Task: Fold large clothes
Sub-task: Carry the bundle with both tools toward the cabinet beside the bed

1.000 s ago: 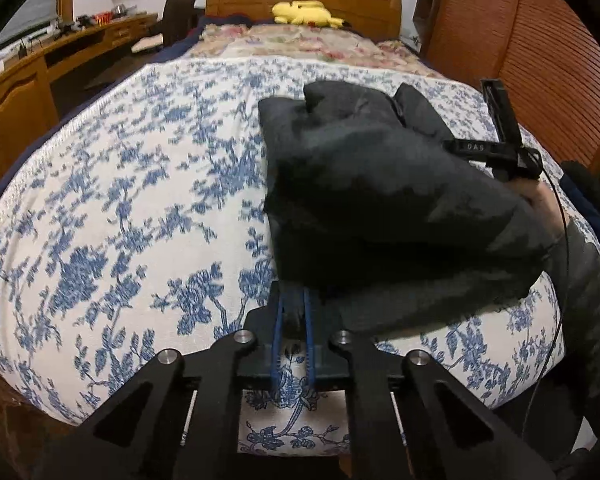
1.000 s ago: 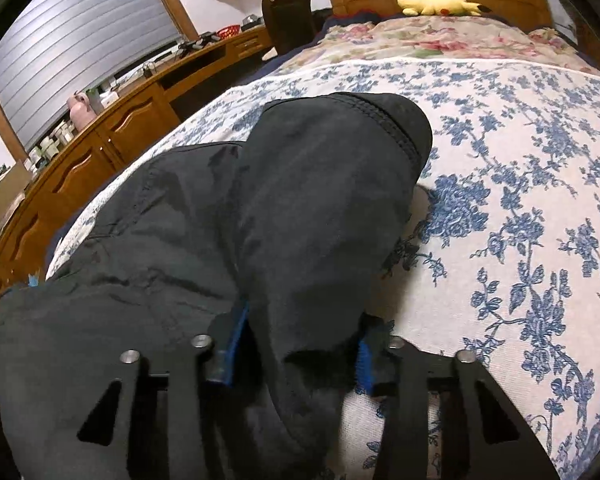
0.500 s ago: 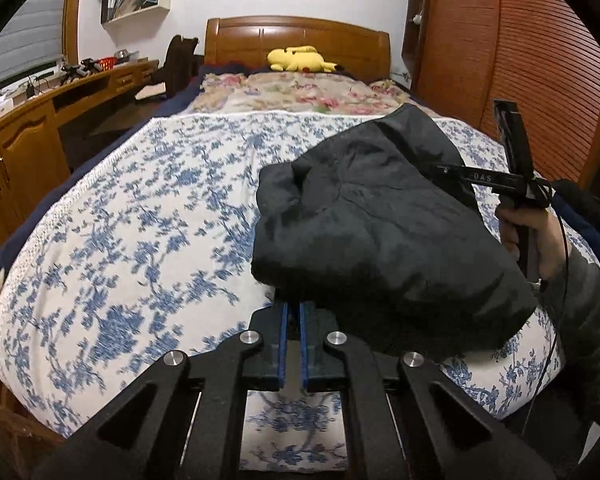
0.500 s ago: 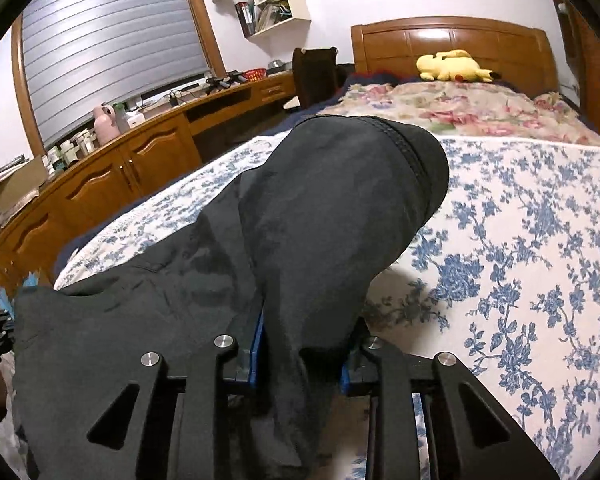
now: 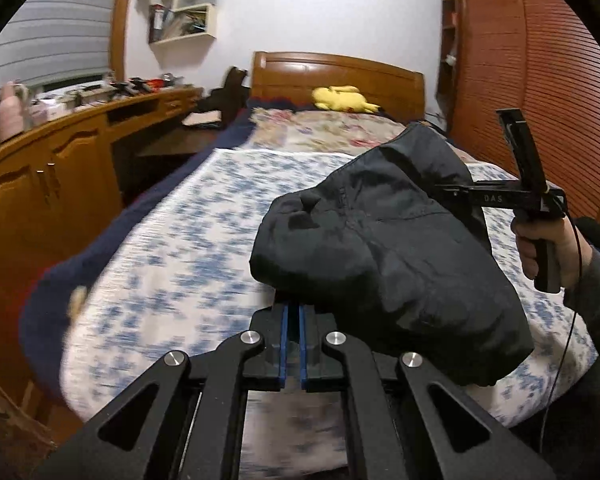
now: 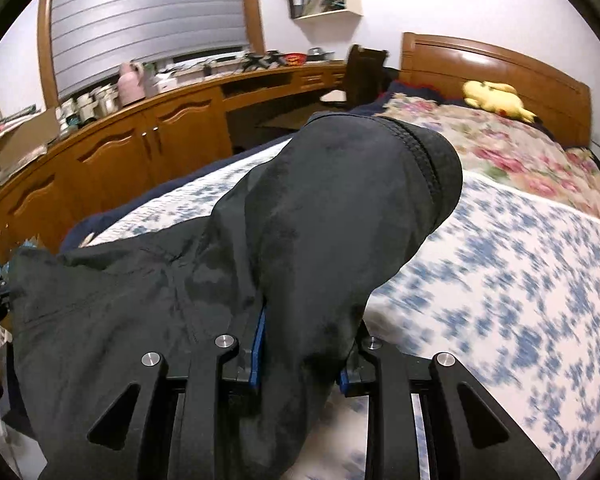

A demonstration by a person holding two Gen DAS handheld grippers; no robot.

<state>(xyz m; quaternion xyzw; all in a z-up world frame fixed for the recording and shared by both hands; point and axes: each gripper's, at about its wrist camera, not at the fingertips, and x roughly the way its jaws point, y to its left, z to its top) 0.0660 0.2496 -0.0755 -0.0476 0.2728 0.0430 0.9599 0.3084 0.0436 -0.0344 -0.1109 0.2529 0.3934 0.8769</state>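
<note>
Black padded cloth, the dark garment (image 5: 396, 264), now hangs between my two grippers, lifted clear of the blue-flowered bedspread (image 5: 188, 264) along most of its length. A second ago it lay bunched on the cover; since then both my hands have come up and back toward the foot of the bed, and the view has risen from the quilt to the wooden headboard (image 5: 336, 72).

My left gripper (image 5: 294, 344) has its blue pads drawn nearly together, with only a thin slot between them. The garment's lower edge sits right at their tips, though whether cloth is pinched inside I cannot tell. My right gripper (image 6: 302, 356) is clamped on a thick roll of the garment; its jaws have just been closing further on that fold, and the cloth fills the gap completely.

I judge this as the carry stage of a fold: the piece is raised so it can be laid over or spread.

Room is generous ahead. The bedspread lies bare up to the floral quilt (image 6: 512, 156) and the yellow plush toy (image 6: 496, 98), well apart from me. On the left, the mattress edge drops toward the wooden cabinets (image 5: 48, 200); a loose hem swinging that way could slip off the bed.
</note>
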